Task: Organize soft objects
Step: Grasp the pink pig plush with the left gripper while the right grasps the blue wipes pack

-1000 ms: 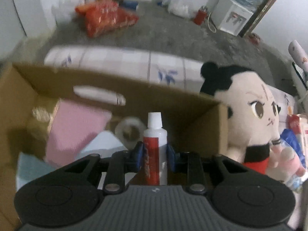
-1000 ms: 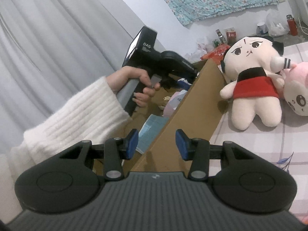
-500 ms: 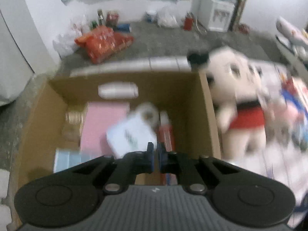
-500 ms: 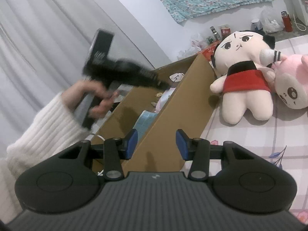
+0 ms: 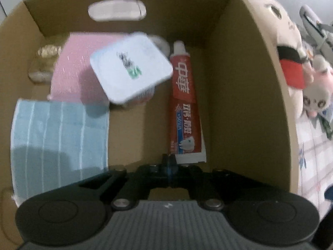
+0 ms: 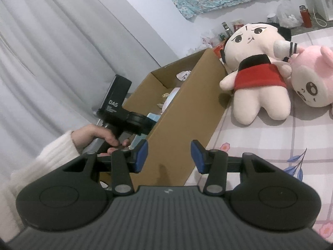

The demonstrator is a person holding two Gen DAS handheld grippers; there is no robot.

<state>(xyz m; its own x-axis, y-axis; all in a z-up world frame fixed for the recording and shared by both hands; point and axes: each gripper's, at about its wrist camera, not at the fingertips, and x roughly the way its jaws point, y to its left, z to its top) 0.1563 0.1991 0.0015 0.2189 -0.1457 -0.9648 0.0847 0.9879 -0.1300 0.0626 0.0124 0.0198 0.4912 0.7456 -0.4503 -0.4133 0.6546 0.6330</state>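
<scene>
In the left wrist view my left gripper [image 5: 169, 162] is shut and empty, low inside the cardboard box [image 5: 245, 95]. A red toothpaste tube [image 5: 184, 104] lies flat on the box floor just ahead of the fingertips, not held. A white square pack [image 5: 131, 68], a pink pack [image 5: 75, 70] and a blue striped cloth [image 5: 58, 133] also lie in the box. In the right wrist view my right gripper [image 6: 169, 156] is open and empty above the box's near wall [image 6: 187, 108]. A black-haired doll in red [image 6: 258, 70] and a pink plush [image 6: 312, 77] lie on the bed.
The left hand with its gripper [image 6: 124, 114] shows at the box's left side in the right wrist view. The checked bedsheet [image 6: 270, 145] lies right of the box. A grey curtain [image 6: 52, 41] hangs on the left. Bottles and bags [image 6: 291, 18] stand at the far wall.
My left gripper let go of the toothpaste tube, which now lies flat in the box. The gripper closed empty and dropped lower into the box. The right gripper stayed open and shifted slightly.
</scene>
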